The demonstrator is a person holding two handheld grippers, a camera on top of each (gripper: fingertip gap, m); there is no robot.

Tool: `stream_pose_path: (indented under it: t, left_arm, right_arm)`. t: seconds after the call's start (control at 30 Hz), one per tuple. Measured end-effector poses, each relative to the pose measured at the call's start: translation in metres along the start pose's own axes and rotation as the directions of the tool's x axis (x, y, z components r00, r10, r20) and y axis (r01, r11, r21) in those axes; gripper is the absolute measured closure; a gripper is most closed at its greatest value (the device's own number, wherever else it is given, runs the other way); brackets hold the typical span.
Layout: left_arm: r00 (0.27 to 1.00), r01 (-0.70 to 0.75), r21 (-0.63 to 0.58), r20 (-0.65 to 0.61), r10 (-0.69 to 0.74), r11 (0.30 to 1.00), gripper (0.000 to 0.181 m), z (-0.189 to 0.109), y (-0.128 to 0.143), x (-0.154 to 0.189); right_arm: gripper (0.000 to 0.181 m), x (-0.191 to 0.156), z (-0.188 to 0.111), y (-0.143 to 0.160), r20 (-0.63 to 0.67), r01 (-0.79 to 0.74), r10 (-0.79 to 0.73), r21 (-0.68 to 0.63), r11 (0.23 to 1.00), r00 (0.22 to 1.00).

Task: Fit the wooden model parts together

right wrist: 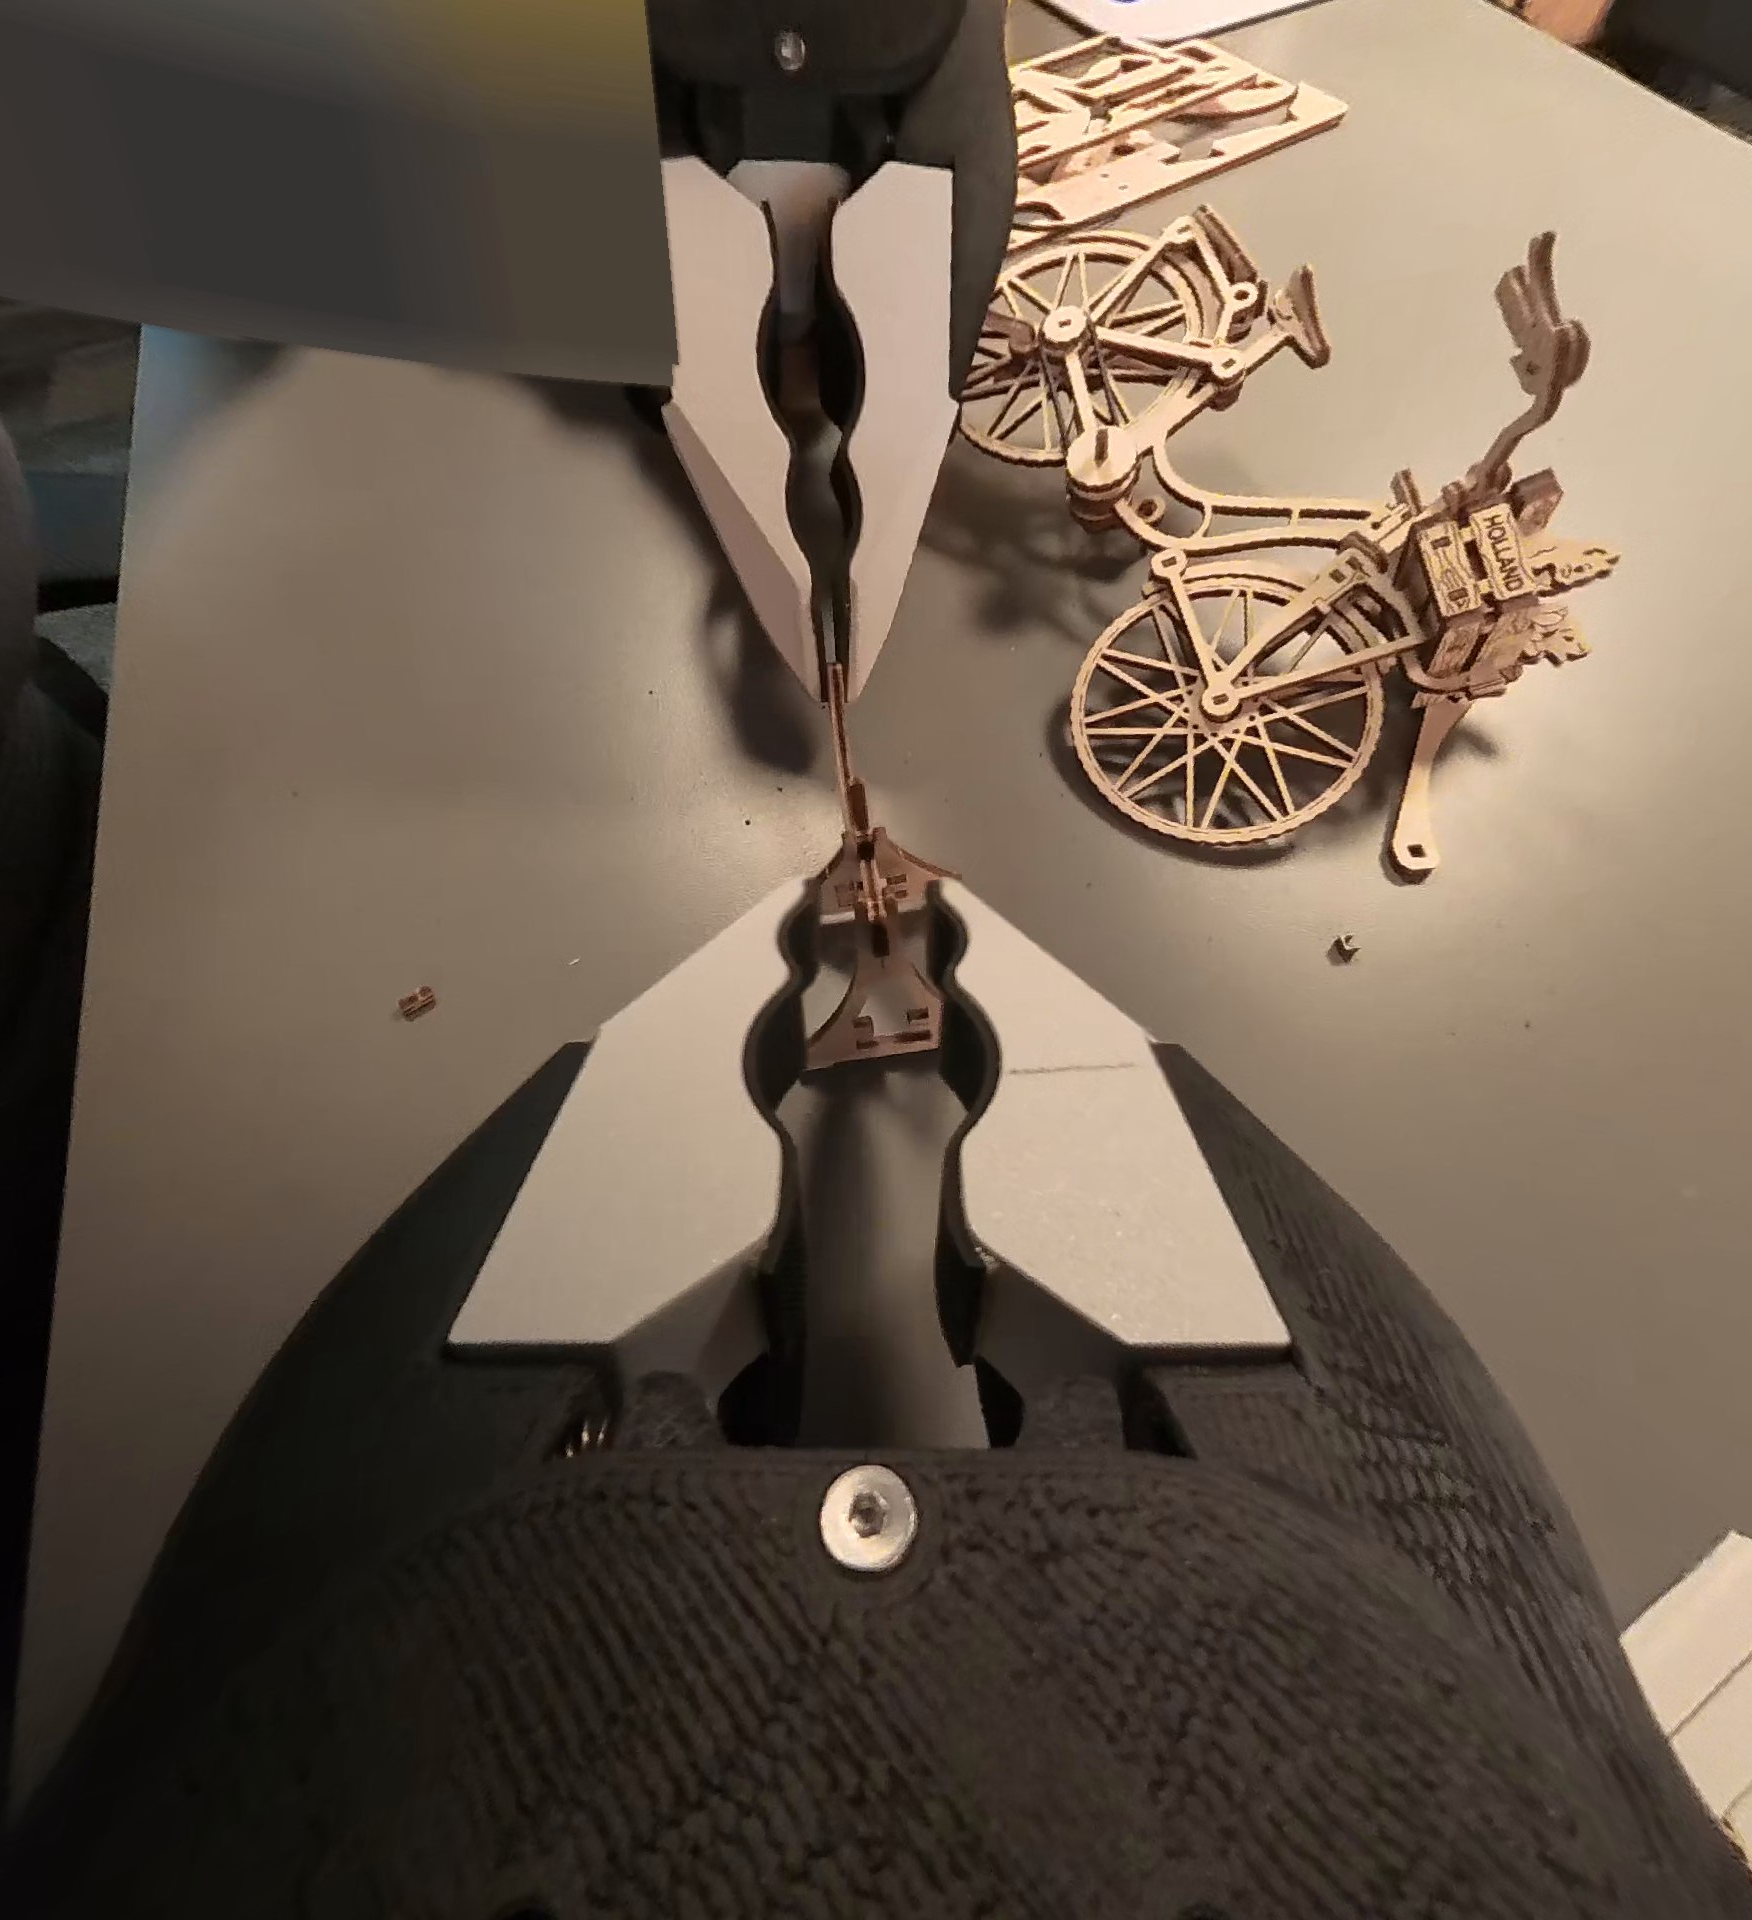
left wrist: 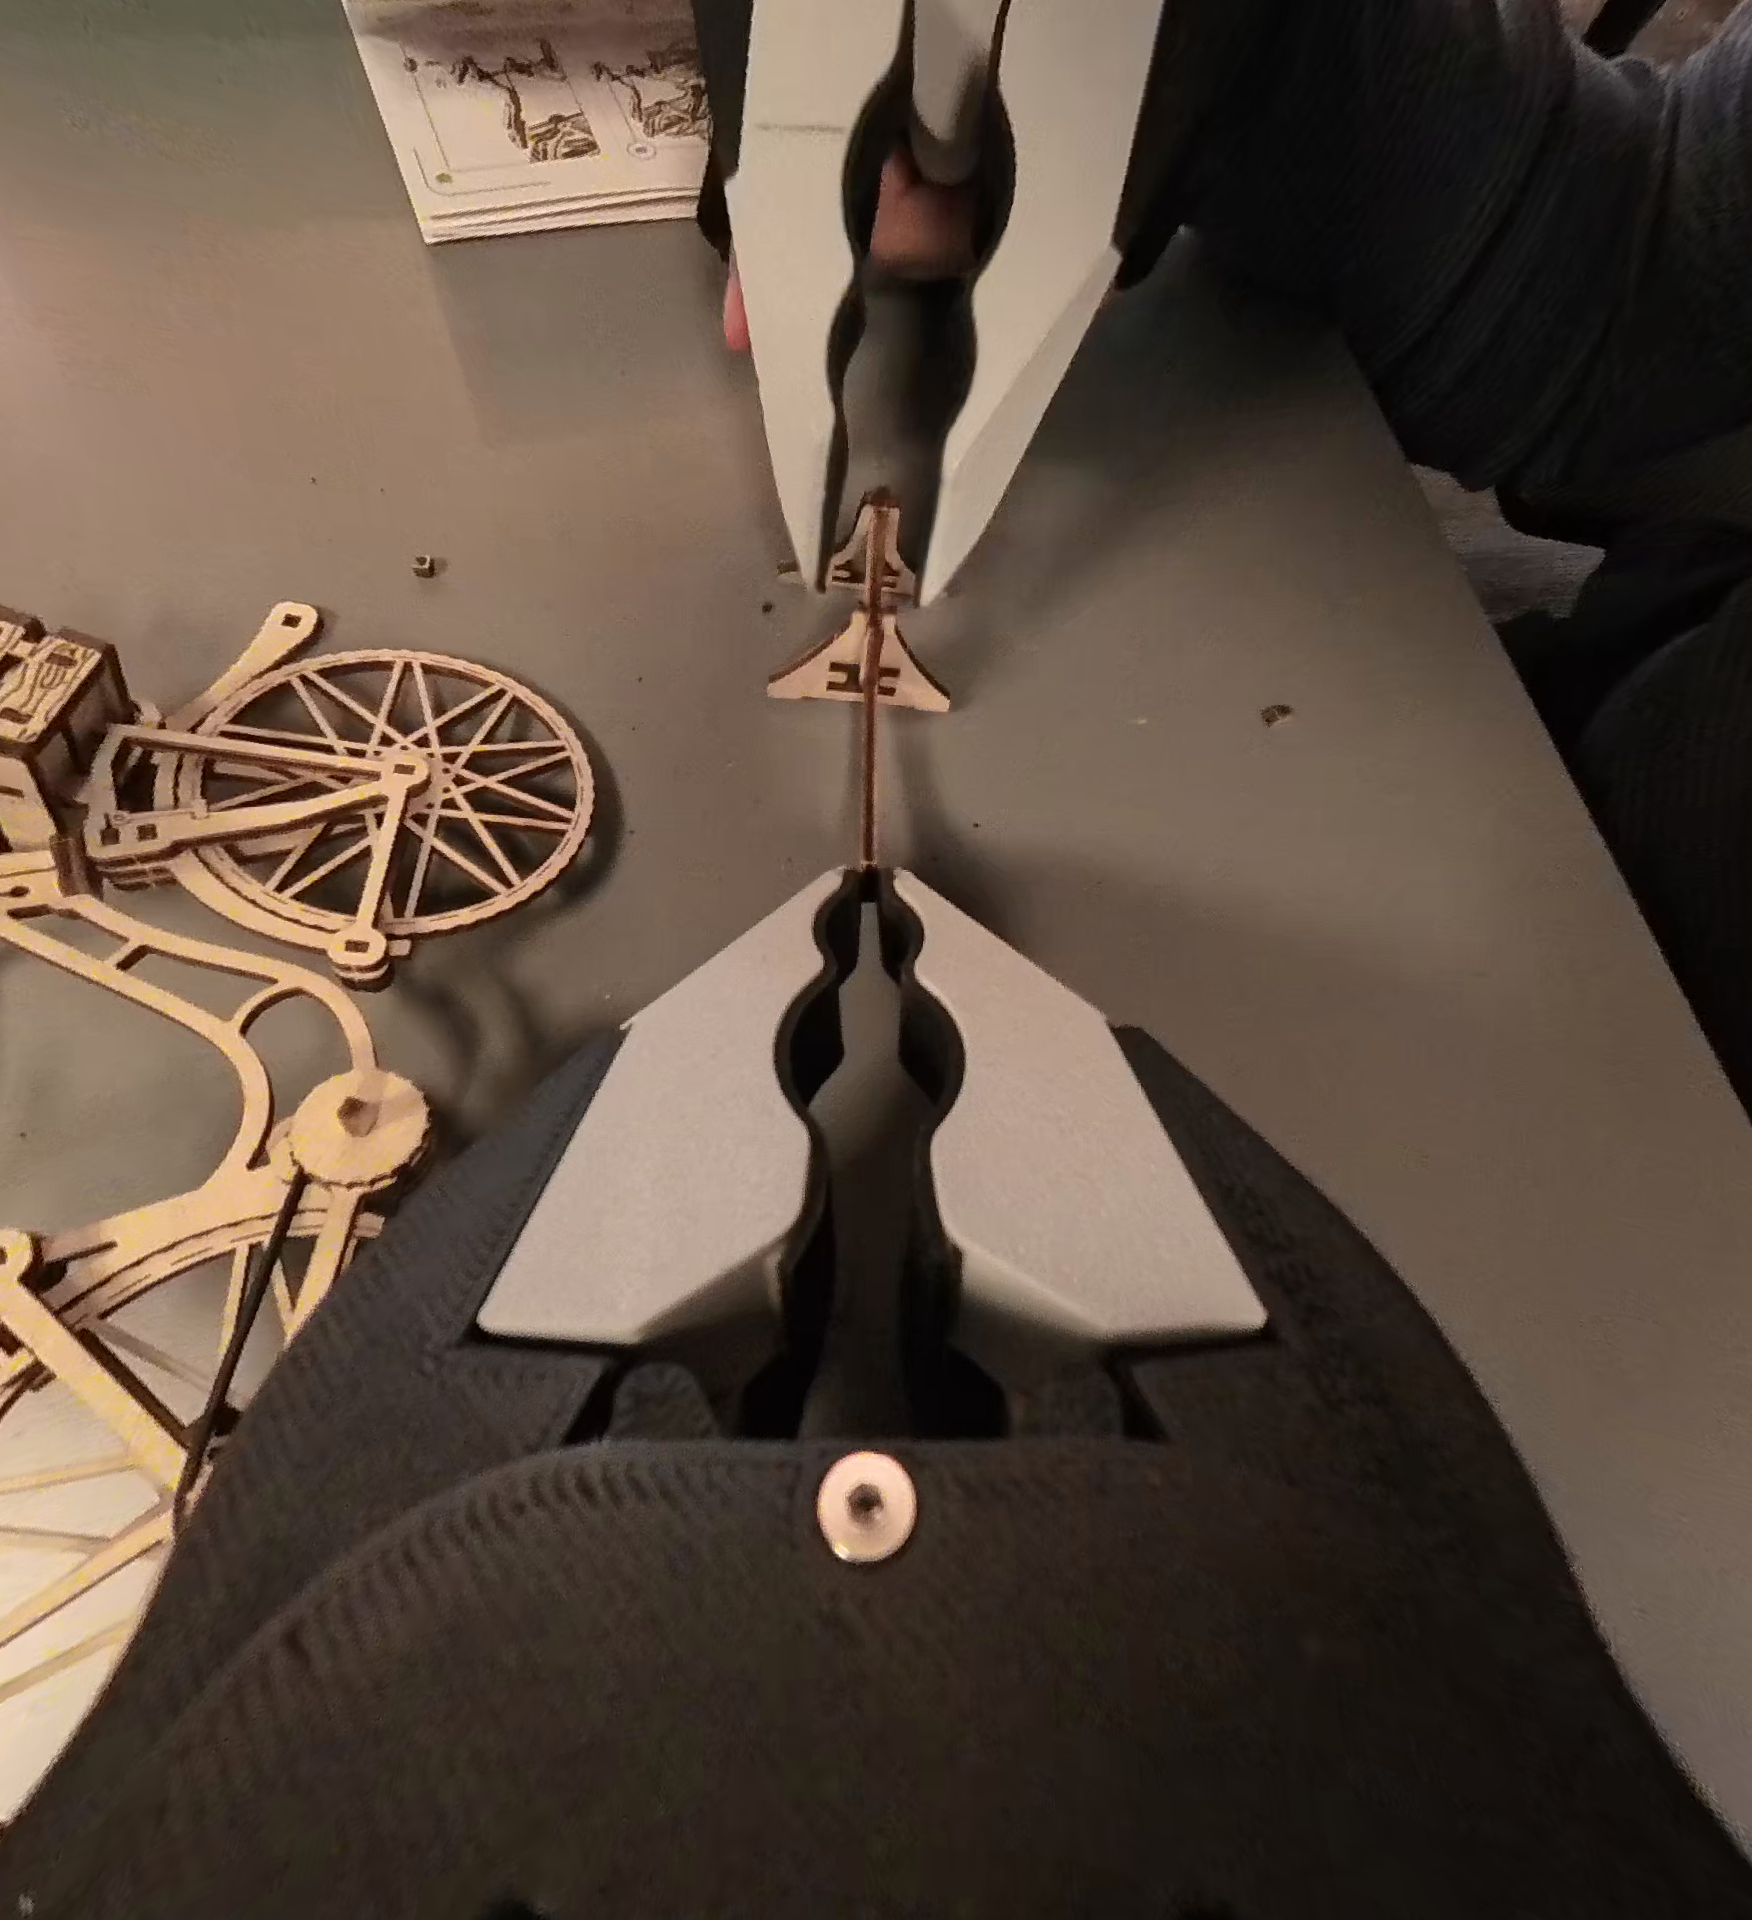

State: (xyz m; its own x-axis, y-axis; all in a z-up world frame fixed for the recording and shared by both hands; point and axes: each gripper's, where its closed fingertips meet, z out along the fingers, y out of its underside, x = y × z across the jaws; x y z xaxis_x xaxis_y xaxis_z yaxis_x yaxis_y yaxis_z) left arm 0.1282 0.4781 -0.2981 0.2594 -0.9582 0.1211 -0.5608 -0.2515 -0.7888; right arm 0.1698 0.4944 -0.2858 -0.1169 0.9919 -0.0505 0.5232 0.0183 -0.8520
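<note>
A thin wooden strip (left wrist: 866,769) is hanging edge-on above the table, carrying two flared, slotted cross-pieces (left wrist: 859,667) near one end. A wooden bicycle (right wrist: 1256,582) is lying flat nearby.

Pale matt wood bicycle model (right wrist: 1256,623); smooth matt grey table (left wrist: 228,416); ribbed black plastic tool (left wrist: 867,883).

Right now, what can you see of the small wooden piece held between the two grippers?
The small wooden piece is pale, thin laser-cut plywood with dark burnt edges: a flat strip seen edge-on, crossed by two flared, slotted plates. It hangs above the grey table, stretched between the grippers. The left gripper pinches the bare end of the strip; the right gripper is closed on the end carrying the plates, one plate sitting back between its jaws. Nothing else touches it.
</note>
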Motion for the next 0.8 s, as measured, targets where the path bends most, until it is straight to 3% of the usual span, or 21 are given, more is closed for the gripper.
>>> stream_pose_path:
  t: [0.17,0.8]
  left_arm:
    - [1.0,-0.012,-0.004,0.003,0.012,1.0,0.179,0.0017,0.0002,0.0009]
    - [1.0,-0.006,-0.007,0.008,0.006,1.0,0.179,0.0097,-0.0021,0.0032]
  right_arm:
    - [0.175,-0.0002,0.0015,-0.0008,-0.004,0.017,-0.017,-0.002,1.0,1.0]
    - [0.17,0.0007,-0.0005,-0.0021,0.013,-0.041,0.041,0.014,0.999,0.999]
